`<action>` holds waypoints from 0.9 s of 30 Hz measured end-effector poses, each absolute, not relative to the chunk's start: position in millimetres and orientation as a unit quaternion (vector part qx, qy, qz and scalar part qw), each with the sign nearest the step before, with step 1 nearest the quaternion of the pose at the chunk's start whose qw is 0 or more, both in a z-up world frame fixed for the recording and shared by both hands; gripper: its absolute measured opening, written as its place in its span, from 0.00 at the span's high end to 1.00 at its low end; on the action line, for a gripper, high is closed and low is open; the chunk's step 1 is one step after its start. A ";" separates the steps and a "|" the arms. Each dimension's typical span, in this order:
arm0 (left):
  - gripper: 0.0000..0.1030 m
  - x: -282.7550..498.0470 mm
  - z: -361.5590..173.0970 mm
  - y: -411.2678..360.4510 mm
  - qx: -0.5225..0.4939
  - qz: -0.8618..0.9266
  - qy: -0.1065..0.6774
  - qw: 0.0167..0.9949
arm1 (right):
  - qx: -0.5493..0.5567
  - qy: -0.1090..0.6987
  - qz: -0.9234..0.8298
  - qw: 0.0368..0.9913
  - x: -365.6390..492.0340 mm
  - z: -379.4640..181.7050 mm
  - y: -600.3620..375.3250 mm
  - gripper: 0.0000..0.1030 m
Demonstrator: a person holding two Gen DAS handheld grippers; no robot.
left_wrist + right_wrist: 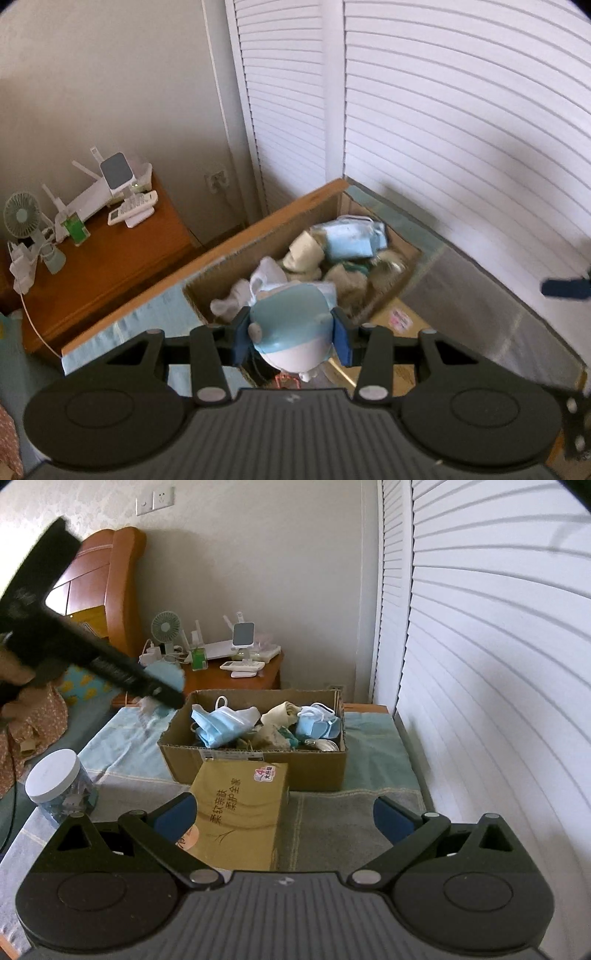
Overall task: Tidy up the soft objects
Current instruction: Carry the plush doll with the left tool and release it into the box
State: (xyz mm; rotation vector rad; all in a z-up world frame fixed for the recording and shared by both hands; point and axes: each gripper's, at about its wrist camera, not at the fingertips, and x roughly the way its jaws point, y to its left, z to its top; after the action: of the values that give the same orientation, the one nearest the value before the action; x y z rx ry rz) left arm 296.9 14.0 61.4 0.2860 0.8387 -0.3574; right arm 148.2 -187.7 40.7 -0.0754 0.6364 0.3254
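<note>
Item held: round pale-blue and white plush toy (291, 328), clamped between the blue pads of the left tool (291, 332), hanging above the near end of the open brown cardboard box (255, 764). Box stands on a pale blue-green bed cover (369, 746), beside white louvred doors (461, 129) on the right. Contents: blue disposable face masks (221, 723), cream cloth bundles (280, 712), white socks (231, 301), loosely heaped. Right tool (286, 818): jaws wide apart, nothing between them, pointing over a yellow-brown printed carton (240, 812) near the box. Clear jar with white lid (55, 779) on the near left; wooden bedside surface (110, 258) on the far left carries a small green fan (21, 214).

Handling, as judged: toy light, squashy, not fragile, unlikely to slip; pads sit across its widest part, a sound hold. Release over the heap looks suitable.
</note>
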 end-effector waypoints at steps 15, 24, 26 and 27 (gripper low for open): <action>0.12 317.2 39.7 17.7 0.124 -0.125 0.391 0.904 | -0.032 0.315 0.164 0.934 149.2 37.3 -191.0 0.00; 0.03 261.2 52.7 21.4 0.093 -0.122 0.350 0.924 | -0.036 0.331 0.144 0.932 153.3 39.8 -185.5 0.00; 0.02 246.7 51.8 23.7 0.081 -0.116 0.346 0.928 | -0.038 0.337 0.133 0.931 154.3 41.0 -184.6 0.00; 0.02 238.6 50.8 23.9 0.079 -0.106 0.343 0.930 | -0.038 0.342 0.128 0.930 155.4 41.5 -184.4 0.00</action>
State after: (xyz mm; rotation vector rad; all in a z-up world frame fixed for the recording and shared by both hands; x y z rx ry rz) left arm 238.6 23.9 50.8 0.1609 0.7030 -0.2176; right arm 155.4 -184.4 41.5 -0.0780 0.6996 0.2616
